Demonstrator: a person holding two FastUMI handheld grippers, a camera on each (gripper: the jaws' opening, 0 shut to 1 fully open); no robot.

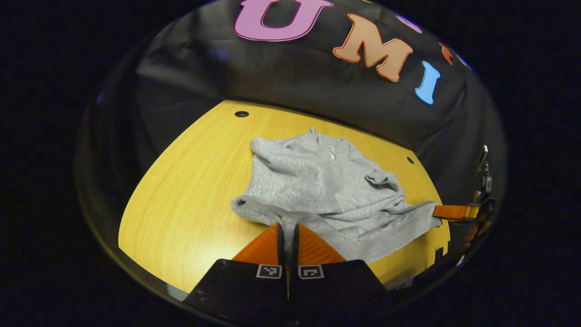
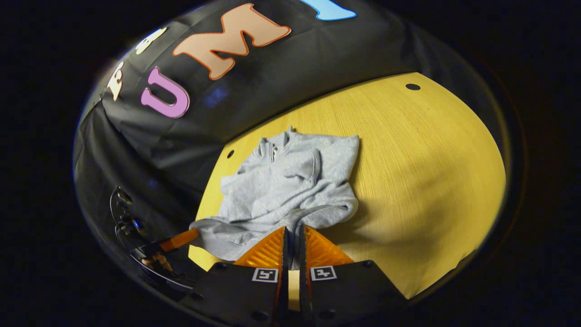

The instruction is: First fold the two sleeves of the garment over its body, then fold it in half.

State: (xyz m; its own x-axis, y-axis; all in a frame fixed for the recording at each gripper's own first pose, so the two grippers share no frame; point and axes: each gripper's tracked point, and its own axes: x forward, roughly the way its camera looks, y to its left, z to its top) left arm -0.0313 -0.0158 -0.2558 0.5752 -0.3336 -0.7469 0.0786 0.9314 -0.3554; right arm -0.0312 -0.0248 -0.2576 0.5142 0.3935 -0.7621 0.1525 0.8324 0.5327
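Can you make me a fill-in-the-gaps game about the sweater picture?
1. The grey sweater lies on a yellow ____.
2. The left gripper is ____ on the sweater's bottom edge.
3. The right gripper also pinches the sweater's ____ edge.
4. Both sleeves are already ____ over the body.

Missing words: table; shut; bottom; folded

The soft heather-grey fleece pullover (image 1: 317, 186) at the centre of the frame is one plain grey, with a paler strip at its collar. The yellow wood-grain bench (image 1: 190, 190) beneath it carries fine streaks and small dark round holes (image 1: 241, 114). Square black-and-white markers (image 2: 265, 274) sit at the bottom.
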